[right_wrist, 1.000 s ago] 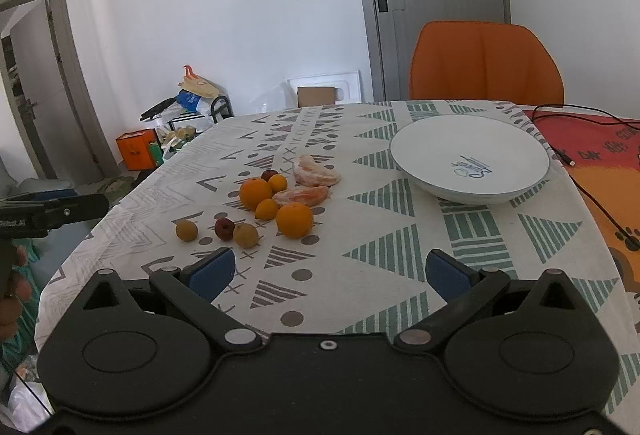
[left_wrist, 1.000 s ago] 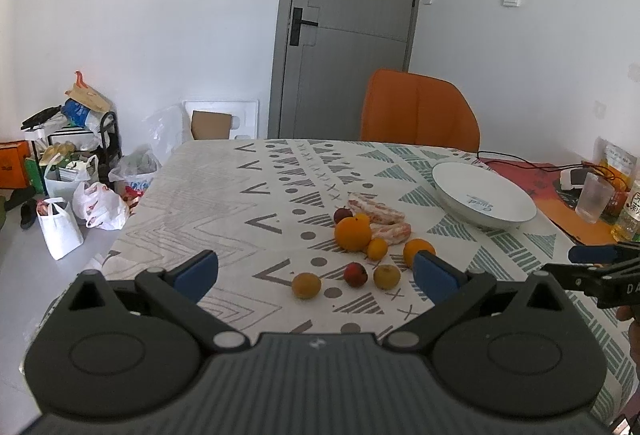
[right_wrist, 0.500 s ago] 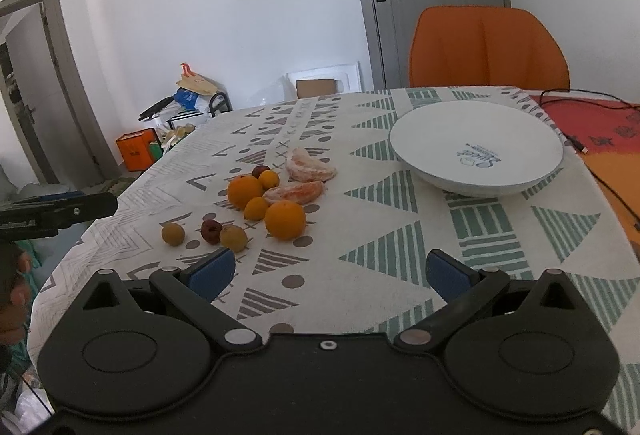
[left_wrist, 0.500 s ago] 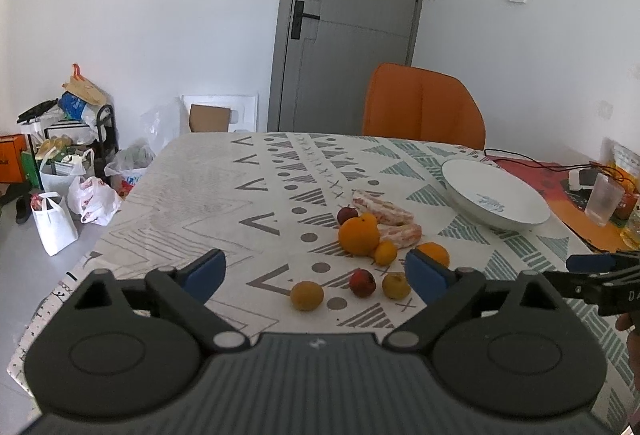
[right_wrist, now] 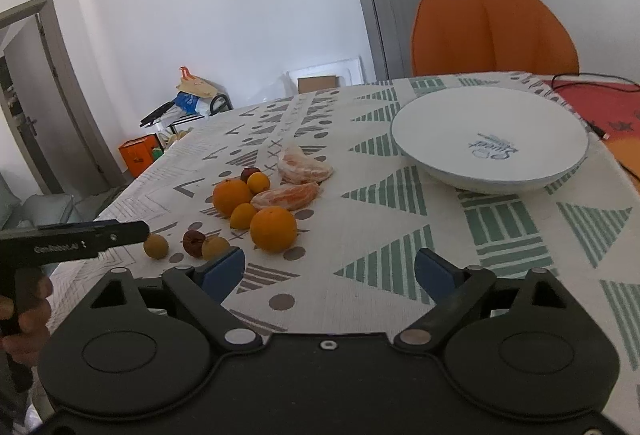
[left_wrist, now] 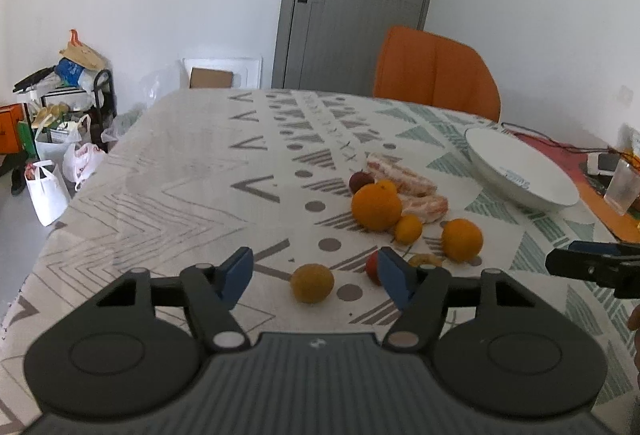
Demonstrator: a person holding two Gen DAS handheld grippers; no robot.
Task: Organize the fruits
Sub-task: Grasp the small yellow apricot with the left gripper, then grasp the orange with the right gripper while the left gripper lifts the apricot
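Note:
Fruit lies in a cluster on the patterned tablecloth: a large orange (left_wrist: 376, 207), a second orange (left_wrist: 462, 239), small yellow fruits, a red fruit (left_wrist: 371, 267) and peeled segments (left_wrist: 426, 205). A small brown-yellow fruit (left_wrist: 312, 283) sits nearest me. My left gripper (left_wrist: 316, 269) hovers just short of it, jaws closing, pads clear of it on either side. A white bowl (right_wrist: 488, 139) stands at the right, with nothing in it. My right gripper (right_wrist: 328, 272) hangs over bare cloth between the orange (right_wrist: 274, 229) and the bowl, jaws closing slightly, nothing between them.
An orange chair (right_wrist: 494, 35) stands behind the table's far edge. A red mat (right_wrist: 600, 103) with a black cable and a clear glass (left_wrist: 622, 187) lie beyond the bowl. Bags and boxes (left_wrist: 52, 139) crowd the floor at the left. A hand (right_wrist: 24, 319) holds the left gripper.
Both grippers have moved forward and down toward the fruit. The left jaws have narrowed markedly, and the brown-yellow fruit now lies between its fingers in view. The right jaws narrowed a little.

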